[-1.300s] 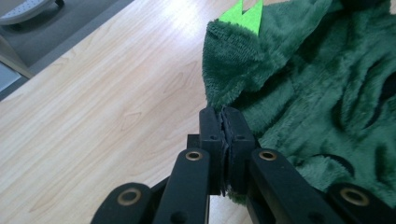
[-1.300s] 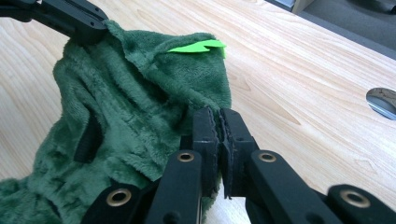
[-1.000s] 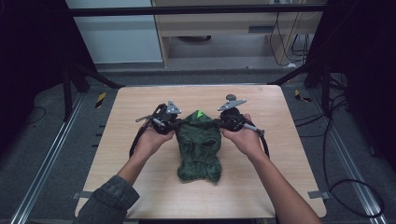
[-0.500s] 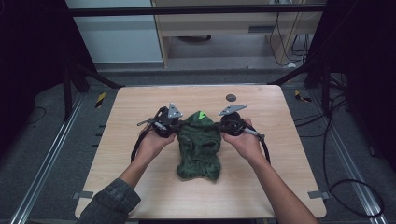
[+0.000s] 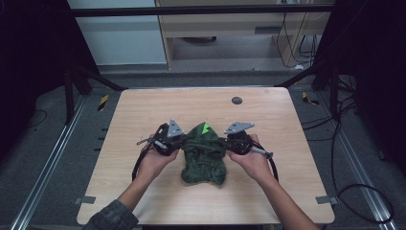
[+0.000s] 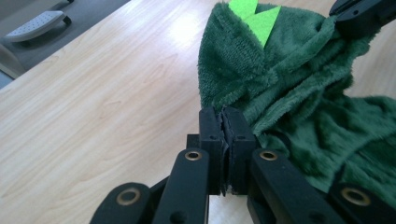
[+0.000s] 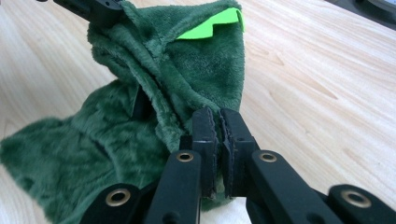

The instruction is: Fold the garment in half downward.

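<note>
On the pale wooden table [image 5: 143,120], high view, a dark green plush garment with bright green spikes [image 5: 205,155] lay between both grippers; left gripper [image 6: 225,122] pinched its edge; right gripper [image 7: 218,126] likewise clamped the fabric.

Our left tongs [image 5: 179,140] and right tongs [image 5: 224,141] are black, each topped with a grey three-cornered plate and trailing a black cable that loops back past the wrist. Seen up close, the jaws are matte black bars with brass-ringed pivot holes and ridged pads. We wear a dark grey sleeve [image 5: 109,219] on the left forearm.
</note>
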Available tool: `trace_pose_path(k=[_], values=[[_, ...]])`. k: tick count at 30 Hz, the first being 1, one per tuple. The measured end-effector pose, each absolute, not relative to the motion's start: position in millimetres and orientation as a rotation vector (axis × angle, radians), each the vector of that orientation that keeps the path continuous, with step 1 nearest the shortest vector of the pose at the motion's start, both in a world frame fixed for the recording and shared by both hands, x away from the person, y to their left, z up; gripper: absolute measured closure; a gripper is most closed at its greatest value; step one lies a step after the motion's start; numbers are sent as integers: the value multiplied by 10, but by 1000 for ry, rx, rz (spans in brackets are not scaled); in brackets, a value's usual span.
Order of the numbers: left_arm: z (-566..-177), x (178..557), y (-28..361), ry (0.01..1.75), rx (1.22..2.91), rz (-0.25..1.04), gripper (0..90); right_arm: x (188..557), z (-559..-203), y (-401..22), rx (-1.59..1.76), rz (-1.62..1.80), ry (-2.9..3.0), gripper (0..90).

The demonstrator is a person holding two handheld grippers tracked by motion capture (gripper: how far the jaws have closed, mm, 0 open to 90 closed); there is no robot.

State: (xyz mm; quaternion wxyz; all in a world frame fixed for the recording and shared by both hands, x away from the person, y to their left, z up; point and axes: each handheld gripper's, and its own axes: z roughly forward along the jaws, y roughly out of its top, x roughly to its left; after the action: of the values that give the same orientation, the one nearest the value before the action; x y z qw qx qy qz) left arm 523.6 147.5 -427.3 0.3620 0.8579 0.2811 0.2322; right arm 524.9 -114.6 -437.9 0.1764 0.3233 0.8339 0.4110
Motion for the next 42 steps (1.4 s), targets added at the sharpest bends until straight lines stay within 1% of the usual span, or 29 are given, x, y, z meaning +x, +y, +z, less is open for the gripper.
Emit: trace_pose_path(k=[7,18,27,34,42], values=[[-4399,5070,1489,697,2217,572,873,5109,-4496,-1202,912,1165,2368,849],[-4526,4818,1497,648,2210,551,870,4879,-4569,-1216,849,1150,2390,834],[-4624,4701,1524,629,2226,551,877,4730,-4633,-1207,817,1154,2400,833],[-4692,4601,1565,624,2215,543,878,4603,-4690,-1197,793,1145,2411,812],[-4765,4535,1636,639,2185,516,877,4510,-4698,-1205,766,1147,2418,830]])
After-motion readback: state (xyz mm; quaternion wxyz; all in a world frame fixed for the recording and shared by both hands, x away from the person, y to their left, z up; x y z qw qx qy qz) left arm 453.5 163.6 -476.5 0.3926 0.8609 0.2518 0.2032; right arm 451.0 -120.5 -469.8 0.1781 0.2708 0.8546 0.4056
